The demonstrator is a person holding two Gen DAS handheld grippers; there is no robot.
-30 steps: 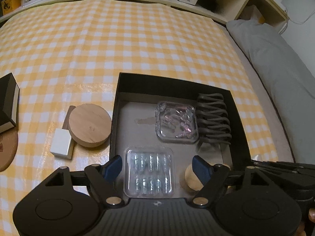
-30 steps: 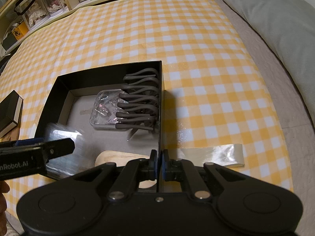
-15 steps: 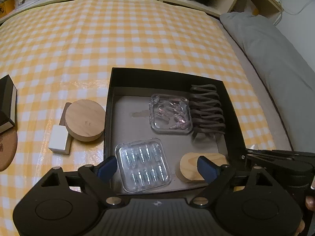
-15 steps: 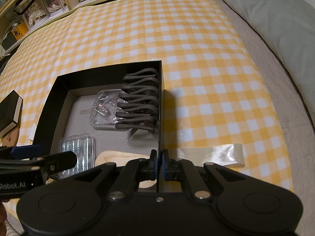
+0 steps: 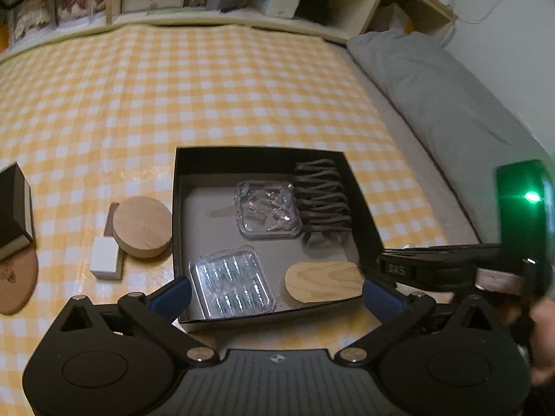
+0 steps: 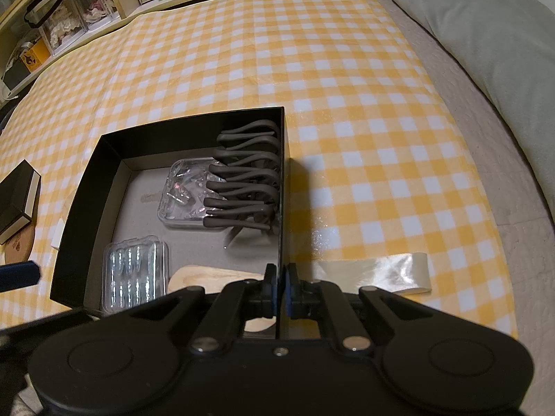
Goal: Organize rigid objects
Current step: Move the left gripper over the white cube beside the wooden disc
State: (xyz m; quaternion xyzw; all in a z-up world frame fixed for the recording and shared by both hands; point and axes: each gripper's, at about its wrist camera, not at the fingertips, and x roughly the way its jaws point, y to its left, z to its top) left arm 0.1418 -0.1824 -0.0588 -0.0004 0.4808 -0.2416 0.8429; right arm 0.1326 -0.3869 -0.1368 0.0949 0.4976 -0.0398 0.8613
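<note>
Pinching the right wall of the black box (image 6: 282, 173) close to its near right corner with the right gripper (image 6: 281, 289), jaws pressed together on the thin card, probably to keep the light box from sliding on the slick checked cloth (image 6: 347, 69). Hovering over the near edge of the box with the left gripper (image 5: 277, 296), jaws opening wide and pressing on nothing, yet framing the clear blister case (image 5: 230, 284) and the wooden oval (image 5: 321, 280) on the box floor beneath. Looks free for another pick.

Lying flat in the near left corner of the box: that blister case, hard glossy plastic with two rows of moulded pockets. Resting by the near right corner: the oval, pale wood with plain grain, smooth and flat-topped. Sitting mid-floor toward the far edge: a square clear case (image 5: 267, 208) with rounded corners and glittery bits inside. Stacked along the right wall: dark matte hooked pieces (image 5: 321, 197), curved and nested, apparently packed tight to save room.

Waiting outside, just beside the left wall on the cloth: a thick round wooden disc (image 5: 143, 227) touching a small white block (image 5: 104, 260), both rigid and plausibly due inside. Well apart, at the cloth's left edge: a dark lidded case (image 5: 14, 208) next to a cork mat (image 5: 14, 280).
</note>
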